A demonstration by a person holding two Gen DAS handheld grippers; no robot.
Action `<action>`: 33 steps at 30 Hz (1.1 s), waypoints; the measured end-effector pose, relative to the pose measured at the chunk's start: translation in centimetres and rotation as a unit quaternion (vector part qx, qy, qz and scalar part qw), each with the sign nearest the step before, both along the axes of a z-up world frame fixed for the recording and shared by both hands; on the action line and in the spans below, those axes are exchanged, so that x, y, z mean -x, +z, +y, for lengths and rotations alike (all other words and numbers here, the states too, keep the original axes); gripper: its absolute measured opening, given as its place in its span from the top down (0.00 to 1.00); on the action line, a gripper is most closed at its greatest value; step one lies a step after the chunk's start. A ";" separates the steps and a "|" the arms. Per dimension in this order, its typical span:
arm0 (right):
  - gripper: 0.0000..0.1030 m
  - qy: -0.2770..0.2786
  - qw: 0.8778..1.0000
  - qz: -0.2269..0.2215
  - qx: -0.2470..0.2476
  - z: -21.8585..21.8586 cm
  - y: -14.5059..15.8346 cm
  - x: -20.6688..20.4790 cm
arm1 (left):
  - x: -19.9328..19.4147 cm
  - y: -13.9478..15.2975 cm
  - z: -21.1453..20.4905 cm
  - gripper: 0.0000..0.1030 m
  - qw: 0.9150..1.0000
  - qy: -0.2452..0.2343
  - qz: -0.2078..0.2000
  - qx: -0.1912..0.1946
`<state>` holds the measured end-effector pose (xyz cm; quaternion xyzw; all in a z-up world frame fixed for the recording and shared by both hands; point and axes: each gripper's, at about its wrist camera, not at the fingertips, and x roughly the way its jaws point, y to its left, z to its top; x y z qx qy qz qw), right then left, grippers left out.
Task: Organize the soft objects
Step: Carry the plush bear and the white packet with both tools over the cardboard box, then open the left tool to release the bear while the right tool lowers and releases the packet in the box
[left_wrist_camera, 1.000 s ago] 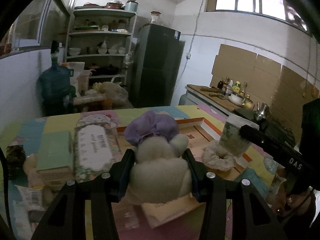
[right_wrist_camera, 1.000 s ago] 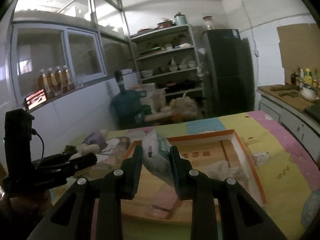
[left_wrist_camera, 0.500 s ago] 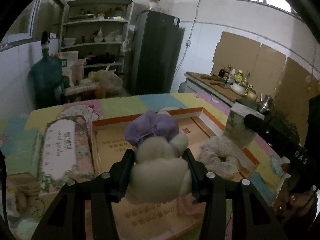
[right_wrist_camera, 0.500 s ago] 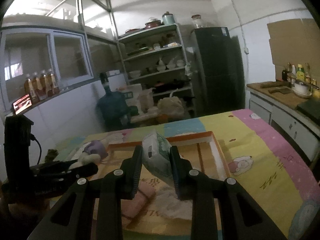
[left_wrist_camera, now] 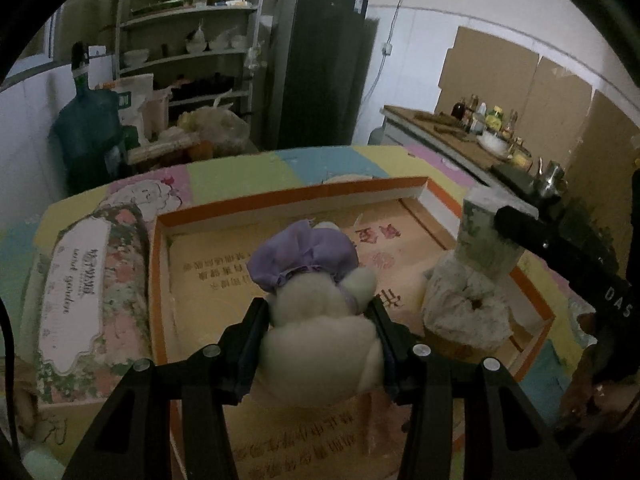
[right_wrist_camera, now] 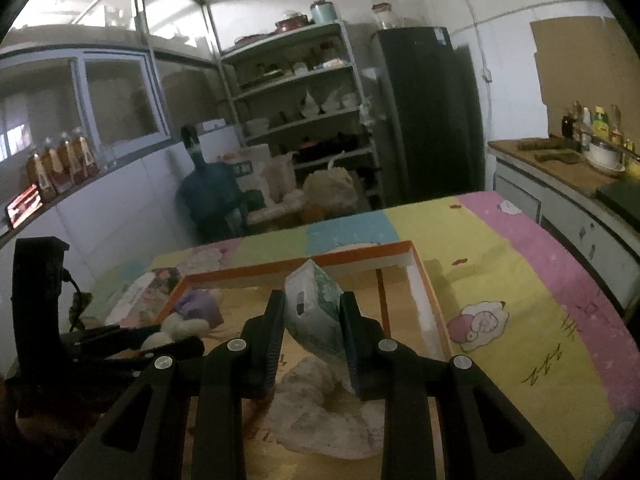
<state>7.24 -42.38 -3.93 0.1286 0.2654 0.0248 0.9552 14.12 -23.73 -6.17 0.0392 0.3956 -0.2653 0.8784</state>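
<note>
My left gripper (left_wrist_camera: 318, 312) is shut on a white plush toy with a purple cap (left_wrist_camera: 316, 300), held over the orange-rimmed cardboard tray (left_wrist_camera: 288, 200). A green-and-white tissue pack (right_wrist_camera: 316, 312) is clamped in my right gripper (right_wrist_camera: 312, 312), over the same tray (right_wrist_camera: 360, 254). In the left wrist view the tissue pack (left_wrist_camera: 486, 240) and the right gripper's fingers (left_wrist_camera: 560, 252) hang above a white scrunchie (left_wrist_camera: 464, 312) lying in the tray. The right wrist view shows the plush toy (right_wrist_camera: 188, 320) at the left and the scrunchie (right_wrist_camera: 320, 408) just below the pack.
A floral tissue box (left_wrist_camera: 88, 292) lies left of the tray on the pastel patchwork tablecloth (right_wrist_camera: 520, 280). Behind the table stand a water jug (left_wrist_camera: 92, 128), shelves (left_wrist_camera: 192, 40) and a dark fridge (left_wrist_camera: 320, 68). A counter with bottles (left_wrist_camera: 480, 128) runs along the right wall.
Both grippers have come forward and down over the tray, each keeping its grip. The tray and scrunchie now look larger and closer in both views.
</note>
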 end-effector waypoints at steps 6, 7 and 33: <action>0.73 0.008 1.000 0.015 0.005 0.1 -0.6 -1.1 | -0.6 -0.8 -0.4 0.51 1.000 0.002 0.016 -0.006; 0.73 0.010 1.000 0.018 0.005 0.2 -0.8 -1.2 | -0.7 -1.0 -0.4 0.51 1.000 0.004 0.020 -0.006; 0.52 0.046 0.998 0.045 -0.020 0.9 -2.8 -2.7 | 0.1 -0.6 -0.5 0.28 1.000 0.000 0.028 -0.001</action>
